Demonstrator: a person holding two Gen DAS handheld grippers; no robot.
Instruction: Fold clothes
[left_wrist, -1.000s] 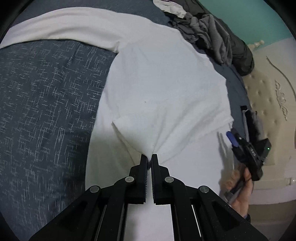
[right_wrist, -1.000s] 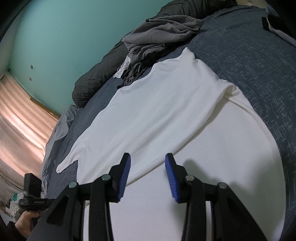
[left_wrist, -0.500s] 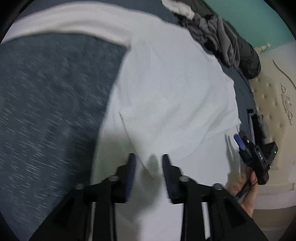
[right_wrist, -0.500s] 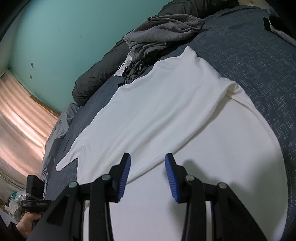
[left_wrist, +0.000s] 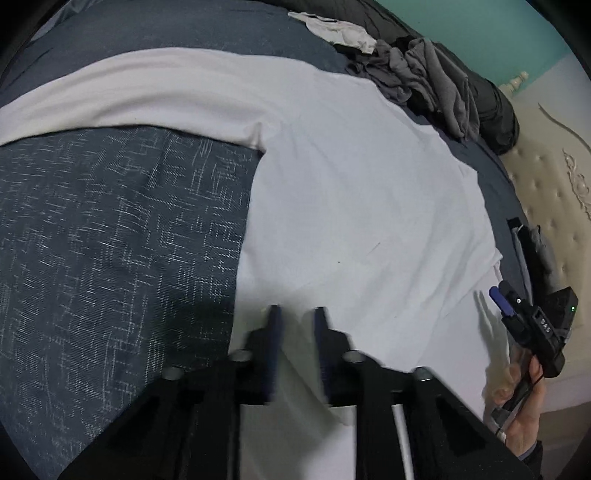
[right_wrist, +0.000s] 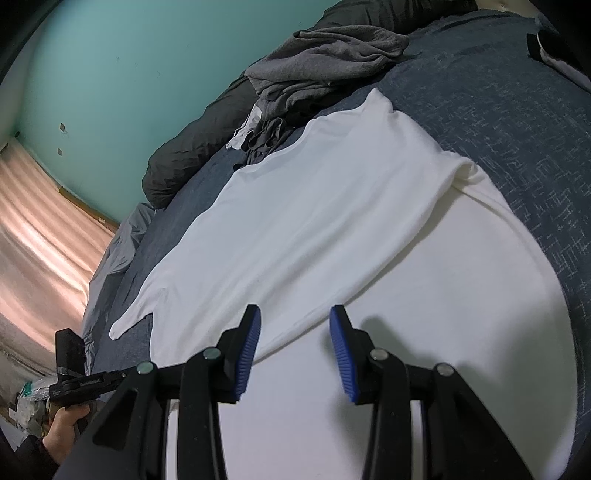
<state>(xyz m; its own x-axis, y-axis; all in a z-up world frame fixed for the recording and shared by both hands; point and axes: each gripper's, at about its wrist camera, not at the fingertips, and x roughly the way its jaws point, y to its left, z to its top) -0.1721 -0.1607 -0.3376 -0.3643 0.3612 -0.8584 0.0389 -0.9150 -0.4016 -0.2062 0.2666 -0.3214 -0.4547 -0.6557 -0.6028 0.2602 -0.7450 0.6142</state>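
Here, one white shirt (right_wrist: 332, 221), two grippers, one clothes pile (right_wrist: 317, 70).

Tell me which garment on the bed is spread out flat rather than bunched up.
The white long-sleeved shirt, lying flat across the blue bedspread; the grey clothes beyond it are crumpled in a heap.

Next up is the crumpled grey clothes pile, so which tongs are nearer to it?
Right, by a little, I'd judge. The right tongs sit nearer the crumpled grey clothes pile; the left tongs sit farther across the white shirt.
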